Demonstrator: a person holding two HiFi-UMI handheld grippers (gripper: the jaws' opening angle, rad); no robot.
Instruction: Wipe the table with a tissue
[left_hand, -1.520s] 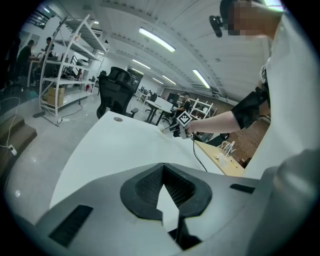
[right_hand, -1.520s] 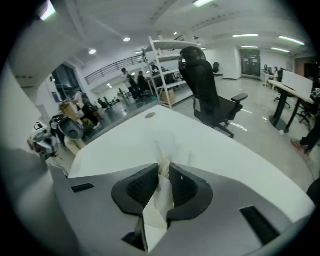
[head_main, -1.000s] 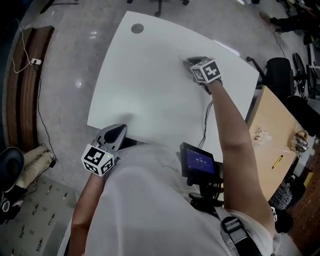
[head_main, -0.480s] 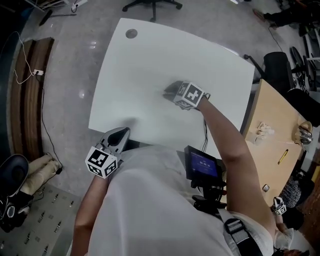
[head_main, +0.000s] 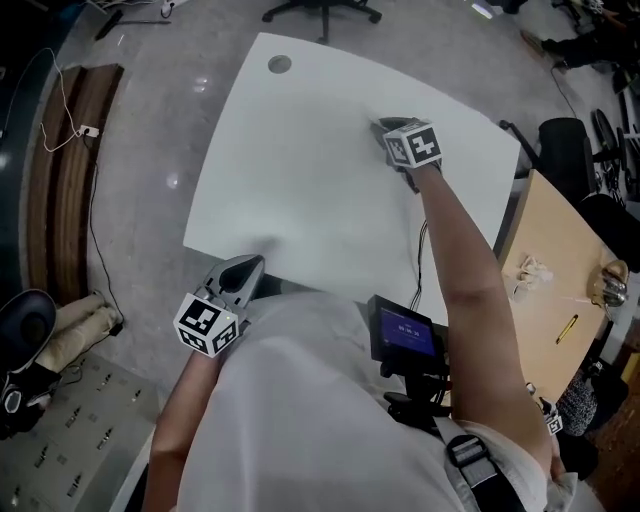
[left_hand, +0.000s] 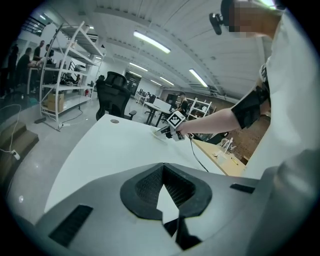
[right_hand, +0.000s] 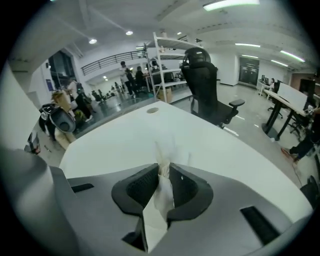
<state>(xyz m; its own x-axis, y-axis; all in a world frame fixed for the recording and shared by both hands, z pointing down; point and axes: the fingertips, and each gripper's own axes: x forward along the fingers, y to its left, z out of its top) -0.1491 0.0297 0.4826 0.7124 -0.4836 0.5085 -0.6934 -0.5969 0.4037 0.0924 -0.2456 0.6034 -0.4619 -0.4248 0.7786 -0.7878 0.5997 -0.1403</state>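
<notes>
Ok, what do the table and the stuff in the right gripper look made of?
Table: smooth white board, likely laminate, matt with a faint sheen; no grain shows. Tissue: thin, soft white paper, creased and bunched where the right gripper pinches it.

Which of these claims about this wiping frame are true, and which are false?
1. The right gripper clamps a crumpled white tissue. True.
2. The left gripper clamps a tissue too. False: its jaws are together on nothing.
3. The left gripper sits by the near edge of the white rounded table. True.
4. The table's far corner has a square hole. False: a round grey grommet sits there.
5. A black high-backed office chair stands beyond the table. True.
</notes>
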